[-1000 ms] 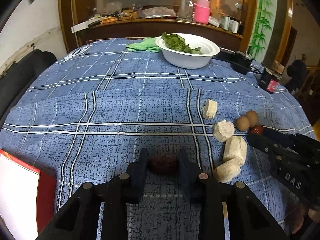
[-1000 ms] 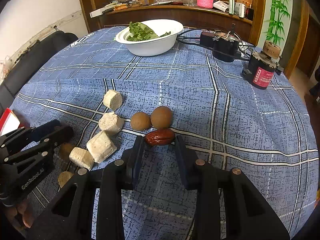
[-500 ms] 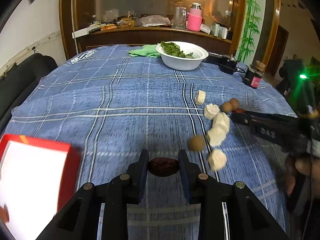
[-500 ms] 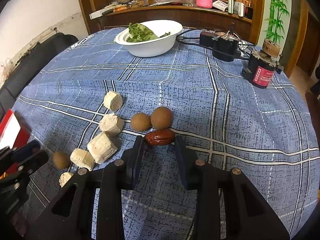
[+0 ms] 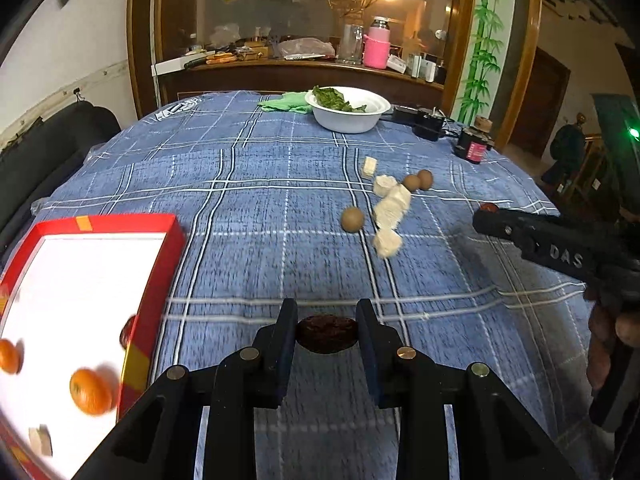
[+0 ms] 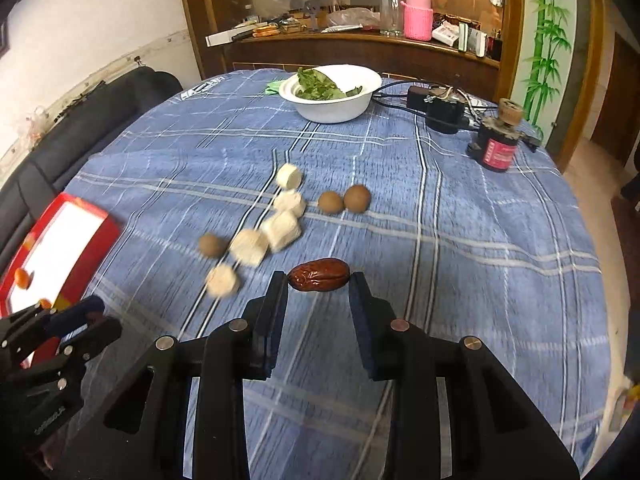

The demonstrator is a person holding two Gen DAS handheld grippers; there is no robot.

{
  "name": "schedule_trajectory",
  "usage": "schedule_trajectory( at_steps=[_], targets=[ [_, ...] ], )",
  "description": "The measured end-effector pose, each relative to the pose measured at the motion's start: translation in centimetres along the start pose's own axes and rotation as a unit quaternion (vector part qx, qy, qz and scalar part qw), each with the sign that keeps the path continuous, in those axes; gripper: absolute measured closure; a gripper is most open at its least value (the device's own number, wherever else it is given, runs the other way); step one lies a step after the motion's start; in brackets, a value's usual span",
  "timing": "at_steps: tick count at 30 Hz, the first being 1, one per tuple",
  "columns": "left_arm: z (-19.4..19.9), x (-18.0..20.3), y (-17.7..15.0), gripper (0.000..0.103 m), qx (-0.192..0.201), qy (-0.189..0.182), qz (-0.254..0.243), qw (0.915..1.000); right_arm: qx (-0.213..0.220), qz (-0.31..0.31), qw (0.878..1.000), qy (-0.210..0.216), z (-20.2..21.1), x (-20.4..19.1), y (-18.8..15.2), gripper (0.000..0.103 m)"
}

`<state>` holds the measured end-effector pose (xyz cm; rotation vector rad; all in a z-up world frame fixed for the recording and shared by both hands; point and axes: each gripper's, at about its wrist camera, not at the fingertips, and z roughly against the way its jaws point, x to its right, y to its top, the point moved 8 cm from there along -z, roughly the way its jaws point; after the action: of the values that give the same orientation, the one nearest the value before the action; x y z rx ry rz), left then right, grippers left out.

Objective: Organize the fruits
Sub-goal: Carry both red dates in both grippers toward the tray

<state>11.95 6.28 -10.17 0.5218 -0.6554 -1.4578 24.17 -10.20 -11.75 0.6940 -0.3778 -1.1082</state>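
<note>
Lifted date (image 6: 319, 275) between right gripper (image 6: 318, 300) pads

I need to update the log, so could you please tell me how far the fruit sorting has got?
Partly done: two oranges already lie in the red tray. In hand: each hand-held gripper, left and right, holds a red date. Left: three round brown fruits and the pale chunks still on the tablecloth.

We find the left wrist view set close above the blue plaid tablecloth (image 5: 256, 216), facing down and forward toward the white bowl (image 5: 347, 114) at upper centre, red tray (image 5: 160, 264) at lower left. The right wrist view faces likewise, bowl (image 6: 332, 100) upper centre. Both share the tablecloth (image 6: 460, 220), the bowl and the sideboard behind.
</note>
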Motion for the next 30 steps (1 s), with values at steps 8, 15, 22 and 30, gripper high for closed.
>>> schedule_trajectory(
  at_steps=[8,15,22,30],
  targets=[
    [2.9,1.1,-1.2,0.074,0.016,-0.014,0.000,0.9998,0.021,-0.006,1.000,-0.001,4.6,-0.7,-3.1,0.073],
    [4.8,1.5,-2.3,0.074,0.025,-0.019,0.000,0.9995,0.027,-0.002,1.000,0.005,6.9,-2.5,-5.5,0.073],
    [6.0,0.6,-3.1,0.074,0.031,-0.012,0.008,0.9994,0.028,0.013,0.999,0.011,8.0,-4.3,-6.8,0.073],
    [7.0,-1.3,-3.2,0.074,0.037,0.009,0.029,0.9989,0.032,0.032,0.999,0.025,8.7,-6.7,-6.9,0.072]
  ],
)
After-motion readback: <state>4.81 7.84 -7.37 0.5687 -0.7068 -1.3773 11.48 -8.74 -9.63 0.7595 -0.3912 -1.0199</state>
